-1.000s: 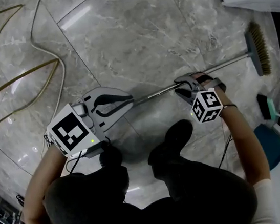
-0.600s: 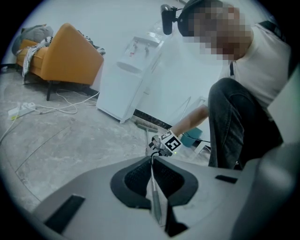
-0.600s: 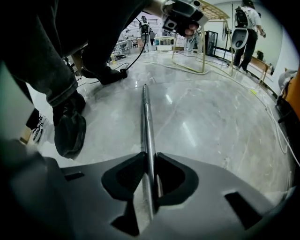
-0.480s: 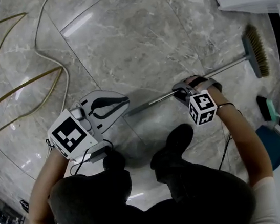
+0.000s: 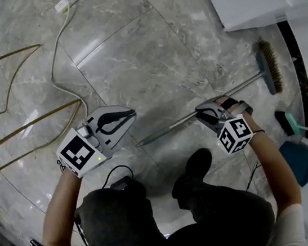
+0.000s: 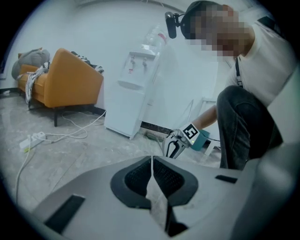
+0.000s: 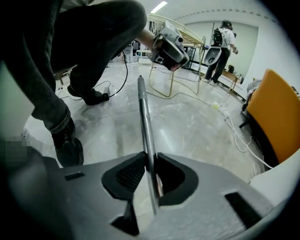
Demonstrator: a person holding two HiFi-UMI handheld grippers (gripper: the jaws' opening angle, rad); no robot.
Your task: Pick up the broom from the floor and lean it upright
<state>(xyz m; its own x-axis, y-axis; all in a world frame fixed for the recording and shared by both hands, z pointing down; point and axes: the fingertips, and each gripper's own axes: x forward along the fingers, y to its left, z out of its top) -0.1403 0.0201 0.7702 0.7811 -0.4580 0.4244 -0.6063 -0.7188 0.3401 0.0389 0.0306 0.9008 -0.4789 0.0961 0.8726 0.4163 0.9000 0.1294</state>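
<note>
head camera looks down; left gripper (image 5: 132, 114), right gripper (image 5: 203, 114) cameras face each other.

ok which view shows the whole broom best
The head view: the broom shows whole, from the handle's free end to the brush head. The right gripper view shows only its metal handle, with the right hand-held gripper, whose jaws have just been closing, clamped on it. The left gripper view shows no clear part of it.
</note>
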